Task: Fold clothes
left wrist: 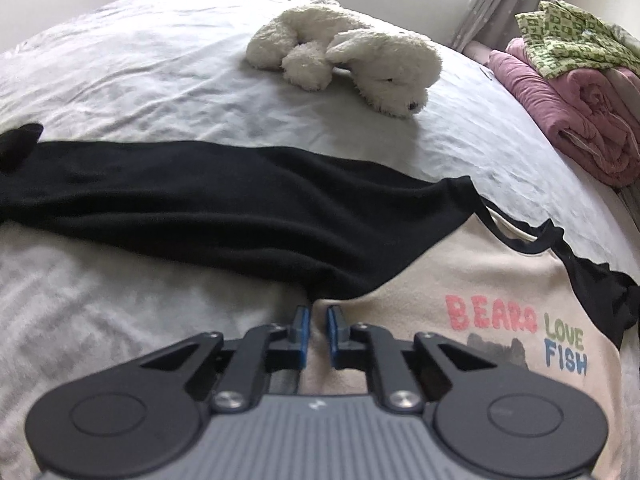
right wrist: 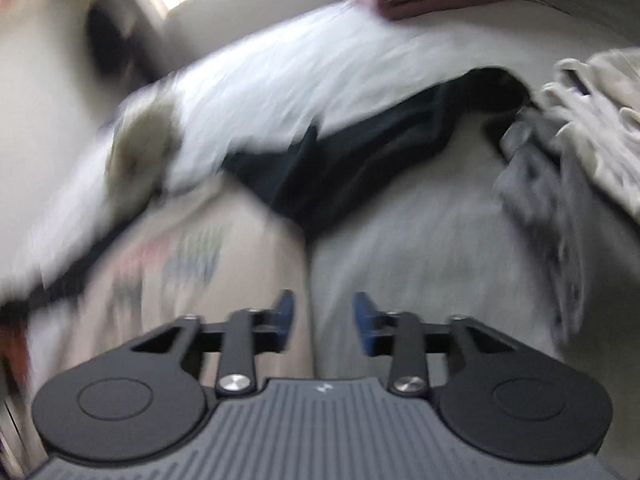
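Although the left tongs have drawn nearly together on the side edge of the cream raglan shirt, just below the black sleeve, only a thin pinch of fabric seems to sit between the blue pads, so they look clenched on the shirt rather than deeply seated. The shirt lies flat on the bed, its "BEARS LOVE FISH" print facing up, with one black sleeve stretched out to the left and the other crumpled at the right edge of the left wrist view.

The right tongs hang released and empty above the shirt's other side edge, where cream cloth meets the sheet.

The likely trouble is that so shallow a pinch could slip once the cloth is lifted, or catch only the top layer and leave the back behind, which would skew the fold. The outstretched sleeve could also drag and bunch beneath the body. The plush dog and the pile of pink blankets lie well apart from the shirt.

The right wrist view is heavily smeared, so the rumpled pale clothes on its right cannot be identified. The shirt's hem is hidden beneath the tongs' body in both views.
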Available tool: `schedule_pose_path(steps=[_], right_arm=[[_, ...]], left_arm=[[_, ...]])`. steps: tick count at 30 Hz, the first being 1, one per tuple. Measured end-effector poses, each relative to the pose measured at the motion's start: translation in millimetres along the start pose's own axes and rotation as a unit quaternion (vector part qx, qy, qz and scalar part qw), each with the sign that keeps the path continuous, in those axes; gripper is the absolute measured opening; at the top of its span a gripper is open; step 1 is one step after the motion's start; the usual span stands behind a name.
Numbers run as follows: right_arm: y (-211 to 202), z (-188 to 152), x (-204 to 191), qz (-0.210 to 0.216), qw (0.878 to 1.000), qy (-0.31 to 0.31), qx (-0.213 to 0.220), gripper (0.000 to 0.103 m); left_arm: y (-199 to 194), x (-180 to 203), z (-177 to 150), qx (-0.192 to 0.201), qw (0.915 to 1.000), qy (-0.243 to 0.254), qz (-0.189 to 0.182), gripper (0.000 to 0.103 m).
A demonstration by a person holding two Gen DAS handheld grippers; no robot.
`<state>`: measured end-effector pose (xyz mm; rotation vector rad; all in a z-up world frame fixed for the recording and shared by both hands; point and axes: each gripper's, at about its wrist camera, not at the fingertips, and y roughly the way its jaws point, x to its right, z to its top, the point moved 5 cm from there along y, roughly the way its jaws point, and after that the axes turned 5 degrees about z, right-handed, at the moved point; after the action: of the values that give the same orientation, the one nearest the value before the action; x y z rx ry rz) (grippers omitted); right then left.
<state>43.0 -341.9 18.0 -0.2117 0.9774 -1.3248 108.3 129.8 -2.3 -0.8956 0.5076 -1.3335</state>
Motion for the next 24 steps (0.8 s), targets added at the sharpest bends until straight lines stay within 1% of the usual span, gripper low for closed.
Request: schedule_pose_path(steps=[1,3,5,8,13,16,18,19,20,24], right_arm=[[5,13,9,-0.006,0.999,0.028,0.016,0.044],[16,39,22,-0.026,0.997,0.06,0.05,0.044],[23,63,33,-0.051,0.993,0.075,0.077,0.044],[29,94,48,-0.085,0.987,0.095,0.1,0.044],[32,132,78,-0.139,0.972,0.158,0.108,0.044],[42,145,95,-0.165,0.958,0.21,0.103,0.044],[58,149,107,-0.177,0.952,0.24,0.072,0.044],[67,150,114,-0.179,0.947,0.26,0.058,0.044],[74,150,120,-0.171,0.941,0.286,0.053,0.044],[87,155,131,-0.174,0.932,0.309,0.072,0.044]], left_arm=[[1,-1,0,-0.003,1.0,-0.004,-0.002,0.01],[3,-3,0,-0.006,0.9999,-0.009,-0.006,0.011],[4,-4,0,-0.008,0.9998,-0.013,-0.01,0.011],[5,-5,0,-0.01,0.9998,-0.015,-0.012,0.012],[5,-3,0,-0.008,0.9999,-0.01,-0.007,0.012],[5,-3,0,-0.007,0.9999,-0.008,-0.007,0.012],[6,-3,0,-0.007,0.9999,-0.007,-0.008,0.012],[6,-3,0,-0.007,0.9999,-0.007,-0.008,0.012],[6,-3,0,-0.007,0.9999,-0.007,-0.008,0.012],[6,-3,0,-0.007,0.9999,-0.005,-0.009,0.012]])
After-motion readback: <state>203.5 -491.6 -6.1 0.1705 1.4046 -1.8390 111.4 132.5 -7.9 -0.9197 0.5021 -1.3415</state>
